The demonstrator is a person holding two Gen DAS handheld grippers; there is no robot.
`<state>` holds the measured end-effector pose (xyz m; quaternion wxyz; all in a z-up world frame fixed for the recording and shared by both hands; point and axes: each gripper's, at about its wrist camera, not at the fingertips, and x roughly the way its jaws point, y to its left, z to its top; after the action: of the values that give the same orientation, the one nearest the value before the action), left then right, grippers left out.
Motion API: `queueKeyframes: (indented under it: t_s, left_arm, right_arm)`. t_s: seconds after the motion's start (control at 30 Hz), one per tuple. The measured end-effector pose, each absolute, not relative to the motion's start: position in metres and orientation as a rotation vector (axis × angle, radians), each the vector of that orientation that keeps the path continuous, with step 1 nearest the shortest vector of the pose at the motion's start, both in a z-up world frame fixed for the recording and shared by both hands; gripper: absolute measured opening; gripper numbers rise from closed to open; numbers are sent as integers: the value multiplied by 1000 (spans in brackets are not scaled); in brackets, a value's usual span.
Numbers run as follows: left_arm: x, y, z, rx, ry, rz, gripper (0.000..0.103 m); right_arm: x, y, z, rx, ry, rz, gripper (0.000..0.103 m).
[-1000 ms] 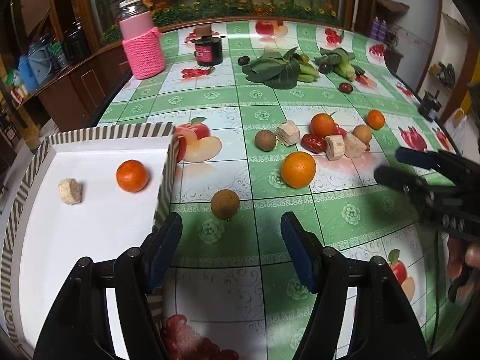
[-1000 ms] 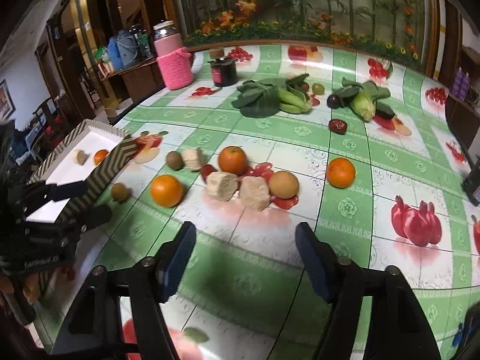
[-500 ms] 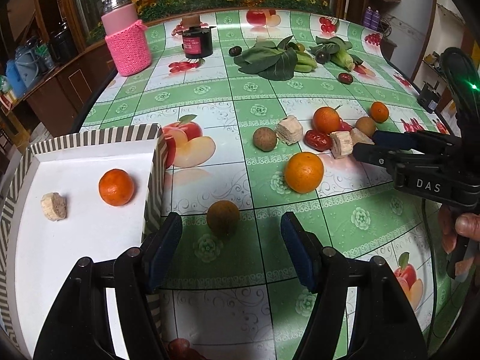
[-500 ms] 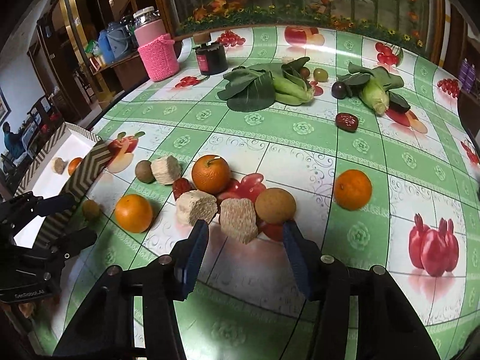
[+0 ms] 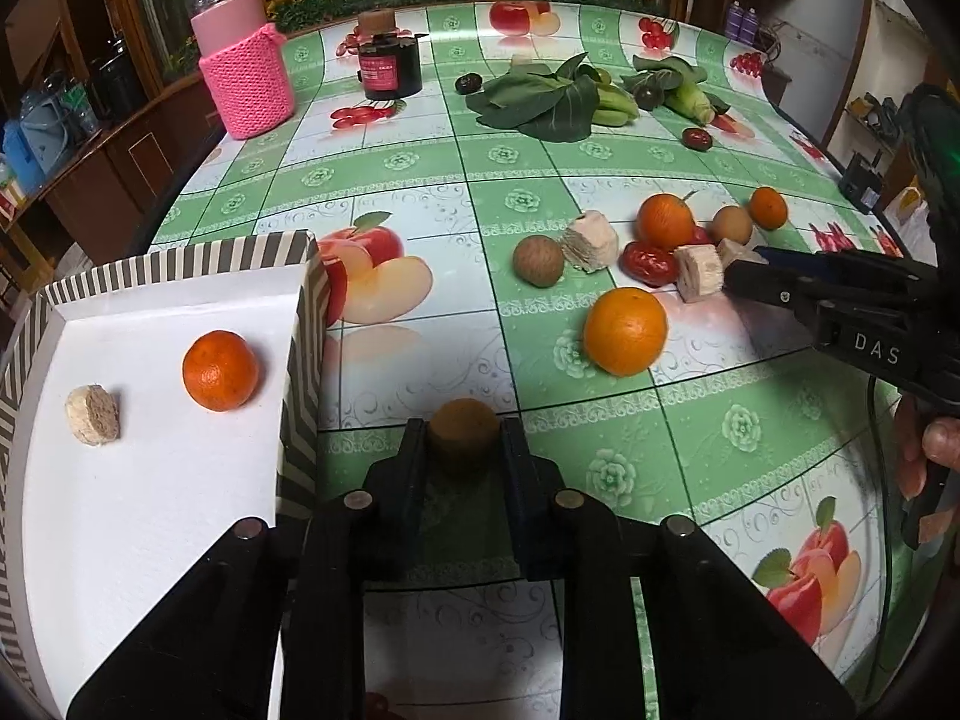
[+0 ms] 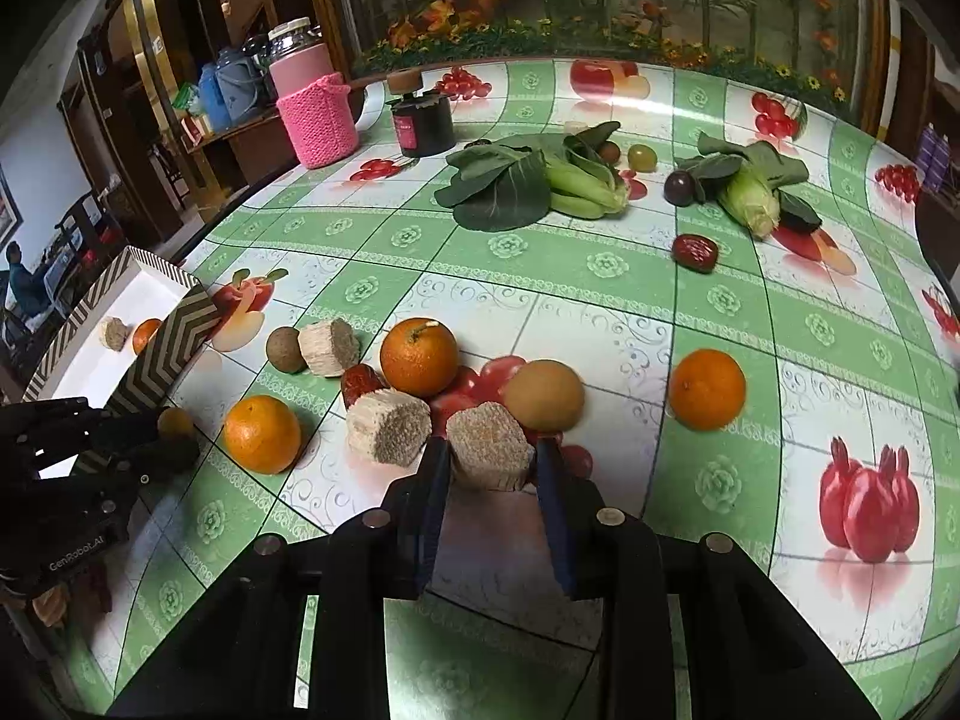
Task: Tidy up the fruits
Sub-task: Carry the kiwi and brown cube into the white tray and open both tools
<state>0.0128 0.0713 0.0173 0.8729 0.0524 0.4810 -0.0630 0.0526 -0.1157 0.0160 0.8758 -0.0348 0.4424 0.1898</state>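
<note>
My left gripper is shut on a small brown round fruit on the tablecloth, just right of the striped-rim white tray. In the tray lie a mandarin and a beige cut chunk. My right gripper is closing, and its pads touch both sides of another beige chunk at the front of a fruit cluster. Around that chunk lie a second chunk, a tan fruit, oranges and a red date.
A lone orange lies to the right. Leafy greens, corn, a dark date, a black jar and a pink knit-covered jar stand farther back. A brown fruit and a chunk lie near the tray.
The left jaws have shut on the brown fruit. The right gripper has moved in on the cluster and its jaws have narrowed around the beige chunk.
</note>
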Motion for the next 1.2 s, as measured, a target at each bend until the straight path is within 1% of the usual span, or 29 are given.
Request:
queueKeyframes:
  t_s: [0.37, 0.6, 0.73, 0.97, 1.2]
  left_arm:
    - [-6, 74, 39, 57, 950, -141, 21]
    - [-16, 89, 50, 44, 933, -116, 21]
    - [-22, 107, 55, 38, 926, -82, 21]
    - [-32, 162, 62, 11, 918, 19, 21]
    - [-35, 215, 56, -14, 937, 123, 21]
  right_arm:
    - [19, -130, 38, -18, 878, 404, 30]
    - [0, -111, 51, -16, 867, 467, 30]
    - [-9, -86, 62, -35, 847, 522, 30]
    - [-17, -33, 75, -79, 827, 627, 30]
    - [-21, 23, 82, -132, 822, 729, 30]
